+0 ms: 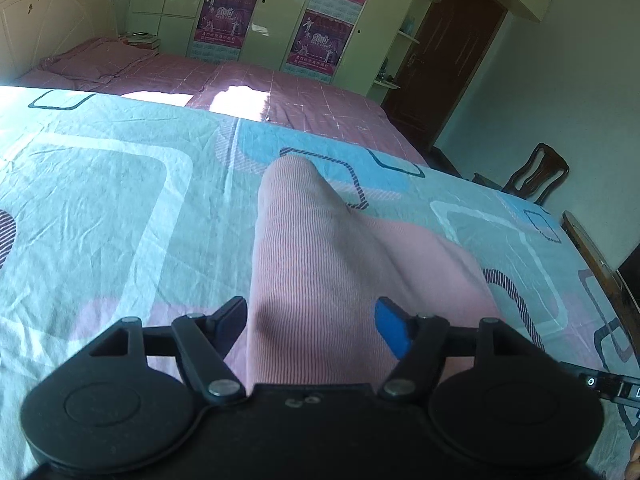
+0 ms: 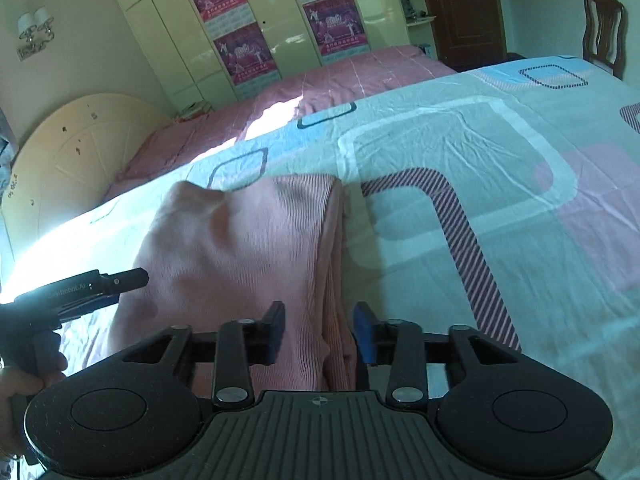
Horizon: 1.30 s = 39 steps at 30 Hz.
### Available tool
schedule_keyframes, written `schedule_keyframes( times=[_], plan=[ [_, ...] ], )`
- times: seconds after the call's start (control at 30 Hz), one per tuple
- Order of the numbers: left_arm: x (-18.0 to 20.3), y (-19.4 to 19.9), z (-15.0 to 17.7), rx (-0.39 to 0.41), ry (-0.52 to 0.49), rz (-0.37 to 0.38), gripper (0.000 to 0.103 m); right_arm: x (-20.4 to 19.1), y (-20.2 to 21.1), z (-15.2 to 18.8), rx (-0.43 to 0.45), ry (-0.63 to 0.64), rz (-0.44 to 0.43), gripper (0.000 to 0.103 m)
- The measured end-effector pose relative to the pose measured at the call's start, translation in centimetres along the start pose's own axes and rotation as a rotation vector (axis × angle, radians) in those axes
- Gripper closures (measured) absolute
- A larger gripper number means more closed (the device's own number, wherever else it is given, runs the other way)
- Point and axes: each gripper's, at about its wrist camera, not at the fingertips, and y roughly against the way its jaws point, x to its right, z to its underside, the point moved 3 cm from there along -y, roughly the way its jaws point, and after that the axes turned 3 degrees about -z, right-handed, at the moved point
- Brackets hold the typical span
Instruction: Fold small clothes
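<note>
The pink ribbed garment [image 2: 240, 264] lies folded on the bed's patterned sheet [image 2: 460, 152]; both the left hand-held gripper [image 1: 312, 320] and the right hand-held gripper [image 2: 318, 332] stand open above it (holding nothing), apparently freeing the fold.

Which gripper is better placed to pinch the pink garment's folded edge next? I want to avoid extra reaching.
Probably the right gripper: its open jaws straddle the pink garment's folded edge. The left gripper is open over the flat middle.

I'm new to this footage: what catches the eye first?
A pink ribbed garment lies folded on the pale blue patterned sheet, right before both tongs. The right tongs stand open over its edge. Behind, purple posters cover the wardrobe.
</note>
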Motion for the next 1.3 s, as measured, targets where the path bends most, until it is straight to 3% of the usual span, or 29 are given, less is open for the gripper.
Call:
schedule_keyframes(
  times=[0.37, 0.6, 0.63, 0.7, 0.8, 0.93, 1.07, 1.3],
  plan=[
    [0.0, -4.1, -2.4, -0.017, -0.015, -0.063, 0.035, 0.9, -7.4, -4.7, -0.014, -0.132, 0.009, 0.061],
    [0.0, -6.3, -2.9, -0.030, -0.017, -0.070, 0.035, 1.8, -11.8, -6.1, -0.050, -0.142, 0.086, 0.061],
    [-0.1, -6.6, -3.0, -0.031, -0.011, -0.070, 0.035, 1.8, -12.2, -6.0, -0.049, -0.136, 0.088, 0.061],
    [-0.5, -7.2, -3.1, -0.039, 0.019, -0.064, 0.035, 1.3, -12.6, -5.9, -0.041, -0.103, 0.088, 0.085],
    [-2.1, -7.7, -2.1, -0.038, 0.120, -0.051, 0.035, 0.1, -12.1, -5.6, 0.010, 0.010, 0.077, 0.090],
    [-2.3, -7.2, -1.0, 0.030, 0.158, -0.049, 0.037, -1.0, -12.0, -4.7, 0.078, 0.225, 0.108, 0.095],
    [-2.3, -7.3, -0.8, 0.069, 0.203, -0.077, 0.037, 0.7, -13.9, -4.7, 0.054, 0.191, 0.159, 0.095],
    [-1.1, -6.7, -1.7, 0.029, 0.105, -0.140, 0.027, 1.3, -12.2, -5.6, 0.070, 0.124, 0.145, 0.094]
  ],
)
